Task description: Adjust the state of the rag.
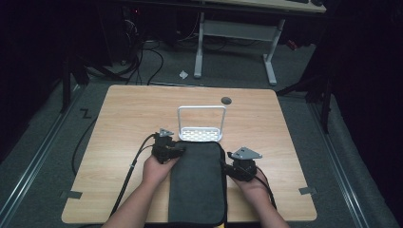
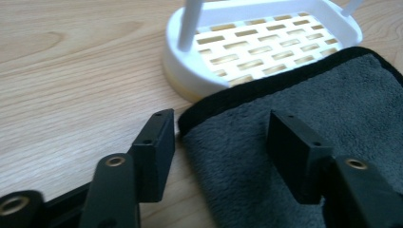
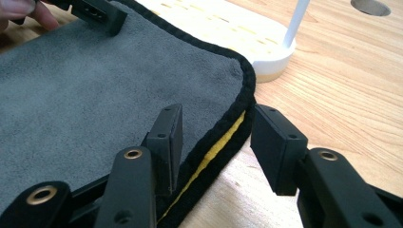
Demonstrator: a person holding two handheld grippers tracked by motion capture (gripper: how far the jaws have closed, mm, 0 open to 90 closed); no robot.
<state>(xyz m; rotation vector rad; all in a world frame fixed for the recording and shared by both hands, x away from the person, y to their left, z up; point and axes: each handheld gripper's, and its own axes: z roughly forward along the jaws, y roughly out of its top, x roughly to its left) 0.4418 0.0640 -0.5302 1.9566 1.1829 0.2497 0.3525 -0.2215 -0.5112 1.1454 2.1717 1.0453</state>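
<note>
Two grippers, left (image 1: 179,148) and right (image 1: 227,167) | fingers spread astride grey towel (image 1: 197,183) far corners | soft, limp, light; piped hem judged best hold.

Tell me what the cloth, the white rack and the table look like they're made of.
Cloth: soft grey fabric, likely microfibre, going by its matte, fuzzy nap; black stitched edging, with a yellow layer showing at the edge. White rack: probably moulded plastic, smooth and slightly glossy with slotted holes. Table: light wood or wood-look laminate, given the visible grain; which one is unclear.
</note>
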